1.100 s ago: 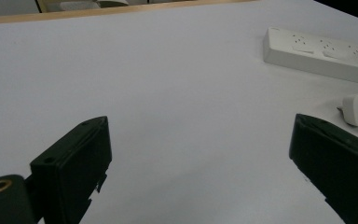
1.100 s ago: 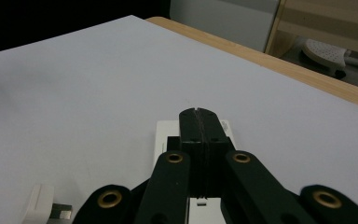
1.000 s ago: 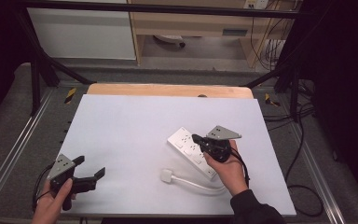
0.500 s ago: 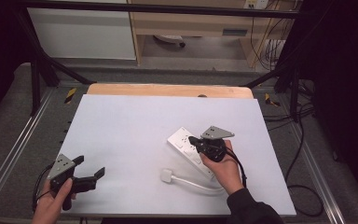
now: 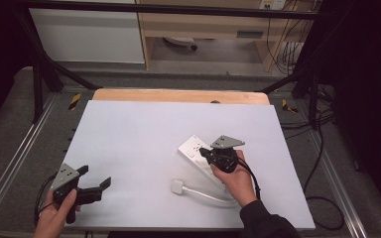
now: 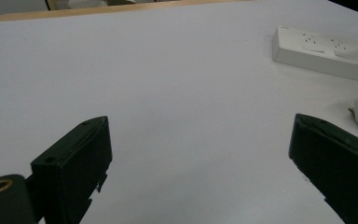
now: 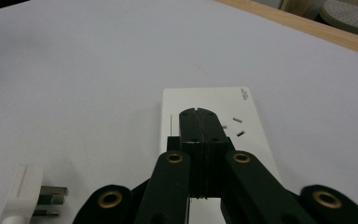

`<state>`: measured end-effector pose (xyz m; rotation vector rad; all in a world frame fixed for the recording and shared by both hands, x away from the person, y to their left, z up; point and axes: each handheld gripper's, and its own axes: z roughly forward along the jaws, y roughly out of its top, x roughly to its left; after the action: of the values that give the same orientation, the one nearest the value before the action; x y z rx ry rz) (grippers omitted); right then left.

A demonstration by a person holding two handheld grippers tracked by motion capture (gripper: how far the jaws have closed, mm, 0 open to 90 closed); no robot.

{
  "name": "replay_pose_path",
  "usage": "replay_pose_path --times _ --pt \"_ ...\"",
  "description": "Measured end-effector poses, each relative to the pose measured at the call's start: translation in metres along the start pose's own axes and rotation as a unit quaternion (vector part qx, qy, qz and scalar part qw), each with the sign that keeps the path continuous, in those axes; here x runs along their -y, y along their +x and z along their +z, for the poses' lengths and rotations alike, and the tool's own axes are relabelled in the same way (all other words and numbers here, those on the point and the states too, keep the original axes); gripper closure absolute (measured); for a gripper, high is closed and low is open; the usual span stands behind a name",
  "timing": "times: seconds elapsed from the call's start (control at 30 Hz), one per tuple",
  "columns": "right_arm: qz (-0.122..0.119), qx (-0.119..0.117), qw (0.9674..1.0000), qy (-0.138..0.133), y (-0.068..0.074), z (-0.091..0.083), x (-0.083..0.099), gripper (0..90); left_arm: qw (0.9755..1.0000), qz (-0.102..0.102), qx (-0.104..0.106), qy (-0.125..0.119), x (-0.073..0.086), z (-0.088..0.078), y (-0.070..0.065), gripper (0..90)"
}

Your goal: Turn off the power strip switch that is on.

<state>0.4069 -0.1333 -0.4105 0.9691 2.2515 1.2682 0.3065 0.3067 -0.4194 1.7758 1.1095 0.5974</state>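
Over power strip (image 5: 198, 151), right gripper (image 5: 204, 151) closed, left gripper (image 5: 99, 186) agape

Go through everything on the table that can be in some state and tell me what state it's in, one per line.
White plastic power strip: lying flat, sockets up, nothing plugged in where visible.
White plug on its white cable: unplugged, lying on the table.
Left gripper: jaws wide open, holding nothing.
Right gripper: jaws shut together, over the power strip.

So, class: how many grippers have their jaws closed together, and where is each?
1. The right gripper is shut, its tips over the white power strip right of the table's middle. The left gripper, near the front left corner, is open.
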Motion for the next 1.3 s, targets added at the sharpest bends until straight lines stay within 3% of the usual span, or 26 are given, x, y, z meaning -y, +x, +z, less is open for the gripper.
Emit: replay_pose_path --times 1.3 --pt "0.001 -0.015 0.999 0.041 0.002 0.017 0.011 90.0 1.0 0.002 0.003 0.004 0.001 0.001 0.0 5.9"
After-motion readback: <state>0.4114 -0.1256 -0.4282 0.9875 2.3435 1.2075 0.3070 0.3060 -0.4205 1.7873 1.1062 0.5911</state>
